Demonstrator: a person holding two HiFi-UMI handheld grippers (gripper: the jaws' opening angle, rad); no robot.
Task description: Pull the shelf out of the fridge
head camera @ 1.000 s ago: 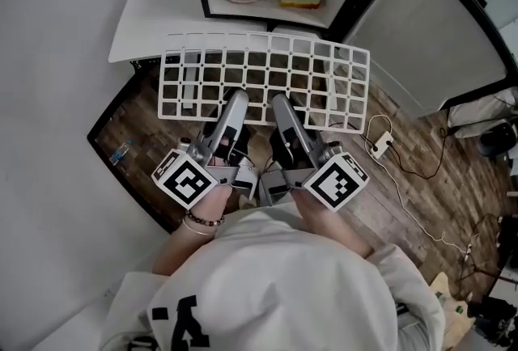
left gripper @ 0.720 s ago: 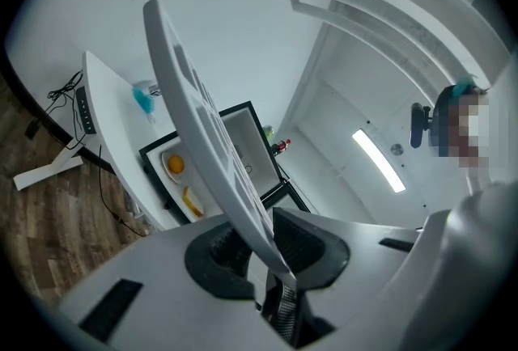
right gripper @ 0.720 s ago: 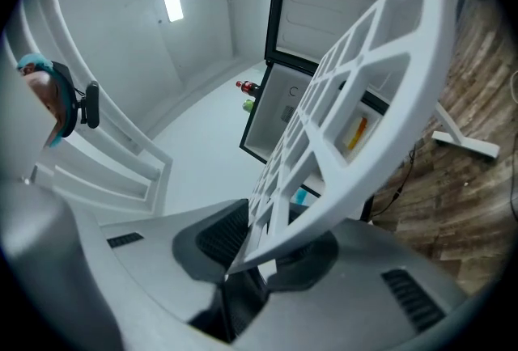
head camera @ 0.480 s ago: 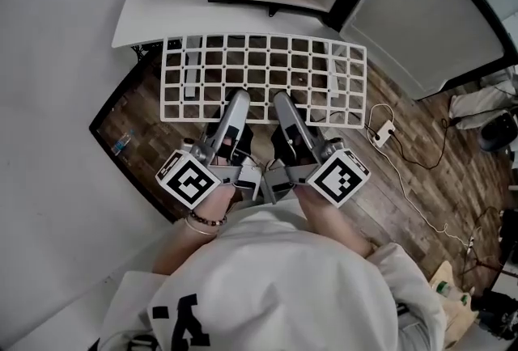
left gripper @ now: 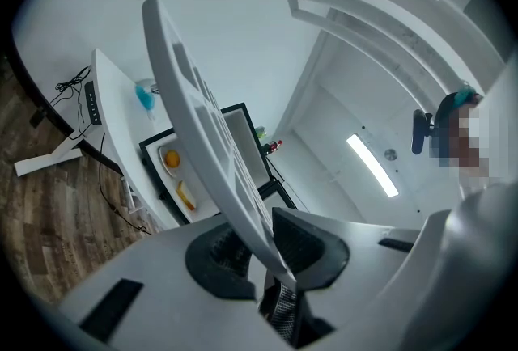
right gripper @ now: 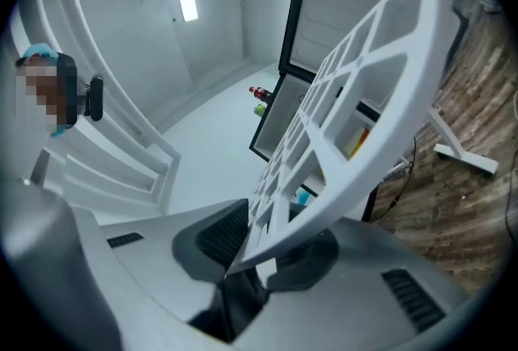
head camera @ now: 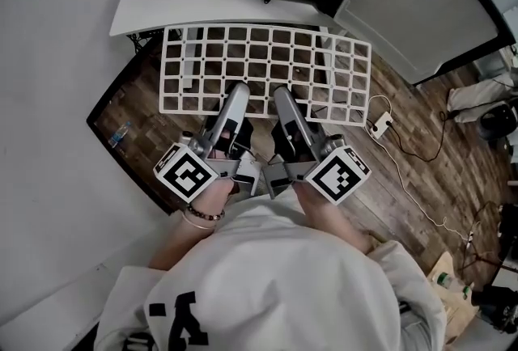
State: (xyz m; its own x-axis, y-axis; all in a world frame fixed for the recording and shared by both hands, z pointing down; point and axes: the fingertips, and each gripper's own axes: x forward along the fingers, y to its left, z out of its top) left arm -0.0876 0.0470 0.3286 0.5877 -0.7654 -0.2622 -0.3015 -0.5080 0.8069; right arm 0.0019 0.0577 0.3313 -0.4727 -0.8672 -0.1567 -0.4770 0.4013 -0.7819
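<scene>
shelf [head camera: 267, 70]: near edge between fingers [left gripper: 217, 254] | left gripper [head camera: 237, 95], right gripper [head camera: 281, 97]: both clamped on it, nearly closed

**Both grippers clamped side by side on one rim**

In the head view the left gripper [head camera: 238, 92] and the right gripper [head camera: 281, 93] reach forward from the person's chest. They are close together, and their tips are nearer each other than their rear ends. Each marker cube [head camera: 186, 173] sits at the rear of its gripper, closest to the body. The left hand [head camera: 212, 194] holds its gripper just behind the cube, with a beaded bracelet [head camera: 201, 218] on that wrist. The right hand [head camera: 313, 196] mirrors it. In each gripper view the jaws stand nearly together, pads pressed against opposite faces of the white shelf [head camera: 190, 111] rim.
</scene>
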